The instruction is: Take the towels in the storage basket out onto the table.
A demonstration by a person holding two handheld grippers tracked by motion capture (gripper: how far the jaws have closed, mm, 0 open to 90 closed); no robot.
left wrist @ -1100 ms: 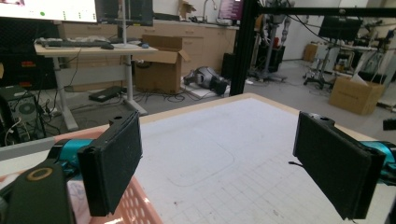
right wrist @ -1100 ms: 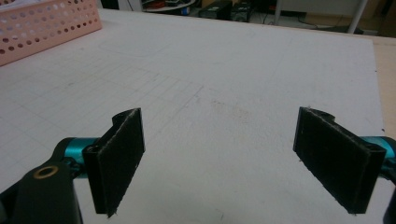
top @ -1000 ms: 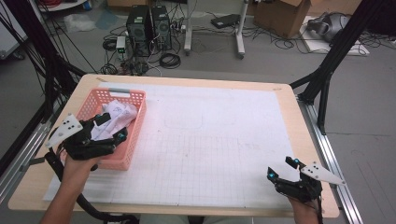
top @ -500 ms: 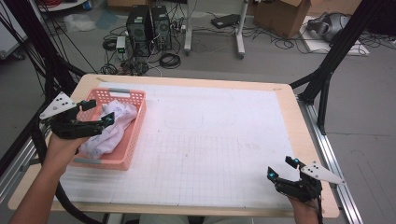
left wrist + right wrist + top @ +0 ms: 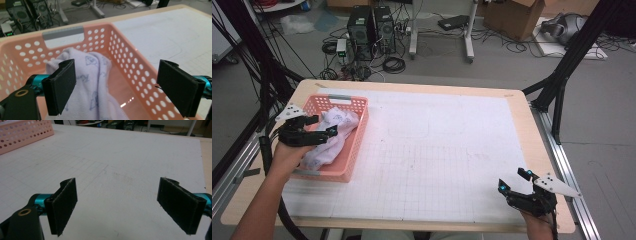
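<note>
A pink perforated basket [image 5: 358, 131] stands at the table's left, holding a crumpled white cloth with a faint blue print [image 5: 334, 134]. My left gripper [image 5: 324, 127] hovers over the basket's left side, open, jaws pointing across the cloth. In the left gripper view the cloth [image 5: 92, 82] lies below and between the wide-apart jaws of the left gripper [image 5: 117, 87], not pinched, with the basket wall [image 5: 130, 62] behind. My right gripper [image 5: 513, 180] sits at the near right corner, open. In the right gripper view the right gripper [image 5: 117, 202] has only white mat between its jaws.
A white gridded mat [image 5: 442, 150] covers most of the wooden table [image 5: 532, 130]. The basket's corner [image 5: 22, 135] shows far left in the right gripper view. Computer towers [image 5: 371, 25], cables and black frame legs [image 5: 562, 75] stand on the floor beyond.
My left gripper has drawn back from the basket's near part toward its left rim and farther up the table. The cloth lies spread in the basket. The right gripper has stayed put.
</note>
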